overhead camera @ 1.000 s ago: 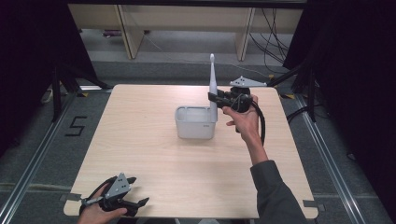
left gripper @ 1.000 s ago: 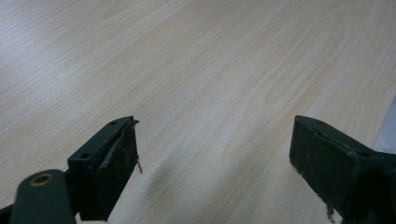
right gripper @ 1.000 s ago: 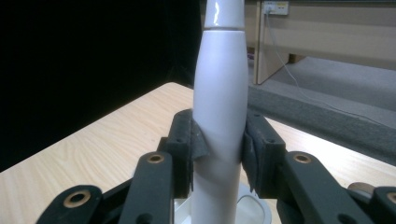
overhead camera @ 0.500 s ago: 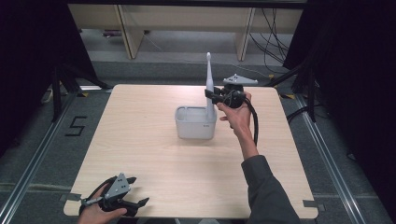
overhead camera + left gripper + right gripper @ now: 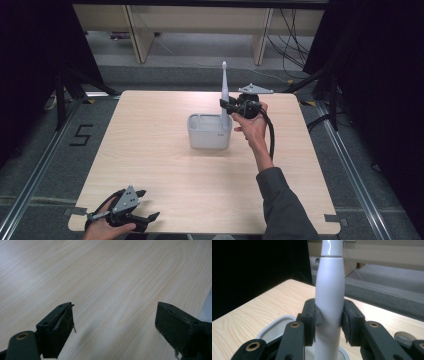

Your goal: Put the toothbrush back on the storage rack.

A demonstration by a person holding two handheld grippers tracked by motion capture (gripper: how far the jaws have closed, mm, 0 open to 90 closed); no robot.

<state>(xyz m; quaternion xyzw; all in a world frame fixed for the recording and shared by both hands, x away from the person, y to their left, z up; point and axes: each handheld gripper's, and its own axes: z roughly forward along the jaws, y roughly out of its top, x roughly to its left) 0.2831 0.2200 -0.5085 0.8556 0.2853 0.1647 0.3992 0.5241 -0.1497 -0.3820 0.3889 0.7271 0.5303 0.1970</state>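
While the right gripper (image 5: 229, 106) is clamped on the white electric toothbrush (image 5: 224, 90), the brush stands upright with its lower end down inside the white holder (image 5: 209, 131) near the middle of the wooden table (image 5: 150, 165), toward the far side. From the right gripper view you can see both black pads (image 5: 314, 315) squeezed against the fat part of the handle (image 5: 329, 302), one on each side, with the rim of the holder (image 5: 272, 326) just below. So I'd call this the placing step, pretty much at the end of it: the brush is in the slot on the holder's right side, but I honestly can't tell whether its base is sitting on the bottom yet or hanging a bit above it, since the wall of the holder hides that. Next move, as I read it, is to ease it straight down until it bottoms out, then let the jaws spread and back the gripper off sideways, away from the brush, without nudging it. It's tall and skinny, so any sideways drag on release could tip it or shove the light holder along the table. The left gripper (image 5: 131, 212) is parked way off at the near left corner, jaws spread wide with nothing but bare wood (image 5: 112, 290) between them, so it's not doing anything here. It could steady the holder if needed, though it's well apart from it.
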